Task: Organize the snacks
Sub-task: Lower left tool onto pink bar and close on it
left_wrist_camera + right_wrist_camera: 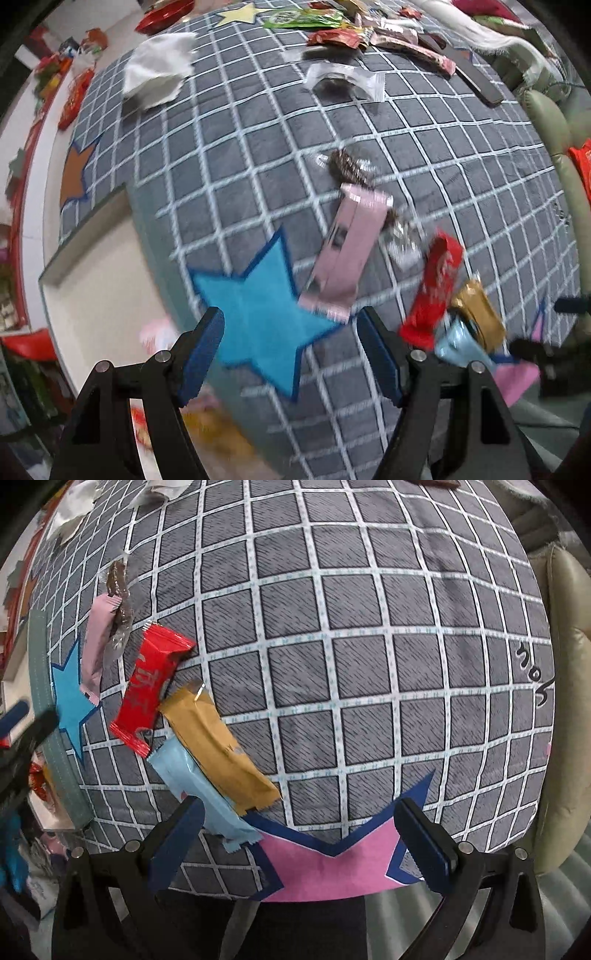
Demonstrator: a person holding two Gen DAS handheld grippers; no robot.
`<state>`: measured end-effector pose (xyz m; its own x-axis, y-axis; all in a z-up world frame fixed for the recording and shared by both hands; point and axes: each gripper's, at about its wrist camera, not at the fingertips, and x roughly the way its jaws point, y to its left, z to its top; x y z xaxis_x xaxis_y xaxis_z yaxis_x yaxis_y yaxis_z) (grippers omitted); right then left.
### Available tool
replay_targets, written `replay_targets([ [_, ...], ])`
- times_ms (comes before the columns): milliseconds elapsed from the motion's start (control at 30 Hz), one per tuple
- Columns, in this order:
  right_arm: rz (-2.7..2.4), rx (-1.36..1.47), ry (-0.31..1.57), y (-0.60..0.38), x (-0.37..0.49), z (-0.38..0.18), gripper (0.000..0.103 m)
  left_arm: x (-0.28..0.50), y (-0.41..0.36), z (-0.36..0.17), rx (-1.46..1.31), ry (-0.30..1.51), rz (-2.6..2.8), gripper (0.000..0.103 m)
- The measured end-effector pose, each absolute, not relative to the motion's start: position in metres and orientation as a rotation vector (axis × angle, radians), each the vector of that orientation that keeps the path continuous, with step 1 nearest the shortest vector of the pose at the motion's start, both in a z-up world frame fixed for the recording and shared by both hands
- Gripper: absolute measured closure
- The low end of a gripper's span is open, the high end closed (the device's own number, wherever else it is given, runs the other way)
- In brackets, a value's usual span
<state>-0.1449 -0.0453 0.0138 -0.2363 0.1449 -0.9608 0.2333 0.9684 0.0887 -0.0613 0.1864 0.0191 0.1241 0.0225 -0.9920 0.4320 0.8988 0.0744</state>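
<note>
Snack bars lie in a row on a grey checked cloth (369, 627): a pink bar (343, 254) (96, 642), a dark clear-wrapped bar (349, 168) (118, 587), a red bar (436, 284) (151, 686), a gold bar (478, 314) (221, 746) and a light blue bar (458, 343) (203, 794). My left gripper (291, 354) is open and empty, just short of the pink bar, above a blue star patch (258, 317). My right gripper (299, 845) is open and empty above a pink star patch (332, 871), its left finger beside the blue bar.
A white box (99, 280) sits at the cloth's left edge. More wrapped snacks (369, 33), a crumpled white wrapper (159, 70) and a clear wrapped snack (343, 79) lie at the far side. A padded chair edge (569, 701) borders the right.
</note>
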Motion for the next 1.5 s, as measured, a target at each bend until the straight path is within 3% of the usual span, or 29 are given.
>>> replay_targets([
  [300,-0.056,0.261,1.833,-0.073,-0.173,0.004,0.000,-0.033,0.165,-0.015,0.428,1.450,-0.289,0.025],
  [567,-0.021,0.238,1.834,-0.064,-0.148,0.002,0.000,-0.005,0.150,-0.024,0.379,1.461,-0.270,0.025],
  [633,-0.016,0.232,1.831,-0.065,-0.148,0.000,0.000,0.003,0.140,-0.024,0.348,1.473,-0.280,0.032],
  [700,-0.012,0.228,1.828,-0.065,-0.147,-0.003,0.000,0.004,0.133,-0.021,0.295,1.487,-0.307,0.050],
  [800,-0.006,0.213,1.825,-0.062,-0.144,-0.006,0.000,-0.001,0.135,-0.019,0.298,1.485,-0.291,0.060],
  [867,0.002,0.207,1.822,-0.058,-0.142,-0.008,0.000,-0.011,0.144,-0.017,0.285,1.500,-0.263,0.061],
  [1067,0.053,0.145,1.815,-0.041,-0.139,-0.016,0.000,-0.031,0.164,-0.017,0.250,1.525,-0.213,0.060],
  [1500,-0.018,0.175,1.794,-0.093,-0.129,-0.019,0.000,-0.018,0.192,-0.015,0.318,1.496,-0.219,0.039],
])
